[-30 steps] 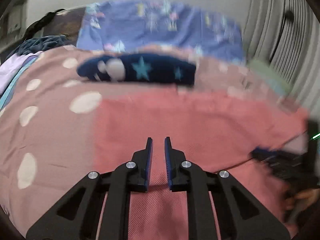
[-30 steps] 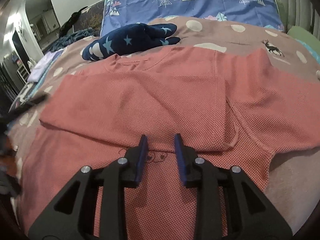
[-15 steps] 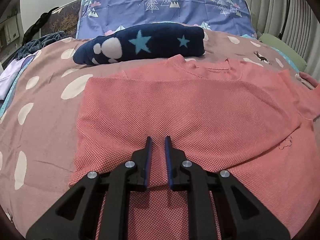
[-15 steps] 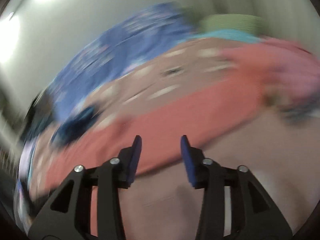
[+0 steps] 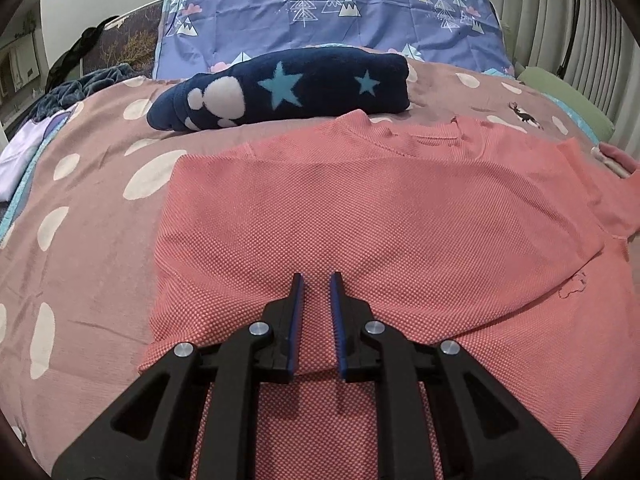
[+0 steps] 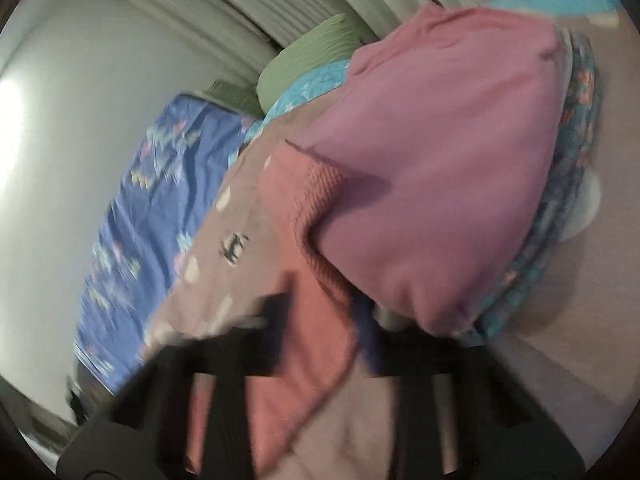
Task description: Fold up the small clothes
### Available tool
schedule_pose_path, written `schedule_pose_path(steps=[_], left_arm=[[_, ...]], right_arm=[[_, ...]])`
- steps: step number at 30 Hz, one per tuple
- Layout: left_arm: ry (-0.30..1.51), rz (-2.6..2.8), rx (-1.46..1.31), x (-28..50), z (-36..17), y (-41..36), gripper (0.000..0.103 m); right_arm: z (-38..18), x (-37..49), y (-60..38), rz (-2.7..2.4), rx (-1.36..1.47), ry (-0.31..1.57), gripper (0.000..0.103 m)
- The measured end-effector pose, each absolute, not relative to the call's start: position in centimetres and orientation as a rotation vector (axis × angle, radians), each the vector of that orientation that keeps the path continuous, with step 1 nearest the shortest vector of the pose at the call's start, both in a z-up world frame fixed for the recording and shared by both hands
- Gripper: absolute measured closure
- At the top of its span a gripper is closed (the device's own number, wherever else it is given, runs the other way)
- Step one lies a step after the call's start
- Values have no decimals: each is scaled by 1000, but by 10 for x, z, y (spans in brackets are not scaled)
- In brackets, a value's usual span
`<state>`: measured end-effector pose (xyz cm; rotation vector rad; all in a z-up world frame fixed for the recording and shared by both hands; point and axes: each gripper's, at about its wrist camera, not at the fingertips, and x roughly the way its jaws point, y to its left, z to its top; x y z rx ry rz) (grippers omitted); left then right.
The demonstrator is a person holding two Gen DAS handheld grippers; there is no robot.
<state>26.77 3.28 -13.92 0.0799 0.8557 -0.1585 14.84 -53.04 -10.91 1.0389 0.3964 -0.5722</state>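
Observation:
A coral knit shirt [image 5: 360,208] lies flat on the dotted bedspread [image 5: 92,240], its near part doubled over in a fold. My left gripper [image 5: 316,280] hovers over that fold with a narrow gap between its pads and nothing in it. In the blurred right wrist view, the shirt's sleeve [image 6: 308,240] runs down between the fingers of my right gripper [image 6: 324,316], which has shut on it. The view is rolled to one side. A folded pink garment [image 6: 432,168] lies just beyond the sleeve.
A navy fleece with stars [image 5: 288,88] lies rolled behind the shirt, a blue tree-print pillow [image 5: 328,12] beyond it. Under the pink garment sits a teal patterned cloth [image 6: 576,128]. A green cushion [image 6: 316,56] lies by the curtain. Clothes are heaped at the far left [image 5: 80,88].
The right gripper swung away from the shirt's middle to its sleeve at the right, rolling over as it went; its jaws widened, then closed. The left gripper stayed put.

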Motion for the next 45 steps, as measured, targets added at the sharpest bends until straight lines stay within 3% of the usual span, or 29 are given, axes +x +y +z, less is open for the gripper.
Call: schedule_pose_path(steps=[3,8,12,14,16,18,20,22,27,29,31,35,39,40,45], left_arm=[[857,-168,61,268,-139,35,88],[857,-175,48,268,-140,37,88],[858,-198,1,268,-139,44,87],[860,-211,-25,269,-139,47,87],[861,-221,-42,269,-139,49,87],[864,-230,-57,270,-140,51,86],[864,-237,-68,271,-140,52,86],[864,-239,-67,270,-140,51,85],[857,-252,-40,268,-137,45,75],[853,-243,-5,267,-136,39,73],[848,-239,18,266,-134,35,70],[834,-296,2,256,-128,33,55],[819,-485,-15,238,-115,12,44],[816,-514,-12,237,-113,4,37],[864,-558,19,250,-118,-38,35]], right_arm=[[-90,168,-509,-466,1042,343,100],[-41,233,-354,96,684,456,100],[-62,247,-239,341,374,653,97],[-95,247,-215,373,327,784,86],[-115,244,-217,361,354,850,82],[-126,236,-227,352,398,883,71],[-126,220,-243,365,468,872,70],[-118,213,-262,359,499,834,61],[-114,219,-276,326,605,845,60],[-124,235,-274,322,695,903,53],[-130,251,-270,308,754,920,53],[-108,270,-237,676,881,871,60],[-77,255,-243,557,690,753,54],[-78,251,-252,477,652,755,54],[-98,221,-274,417,615,779,54]])
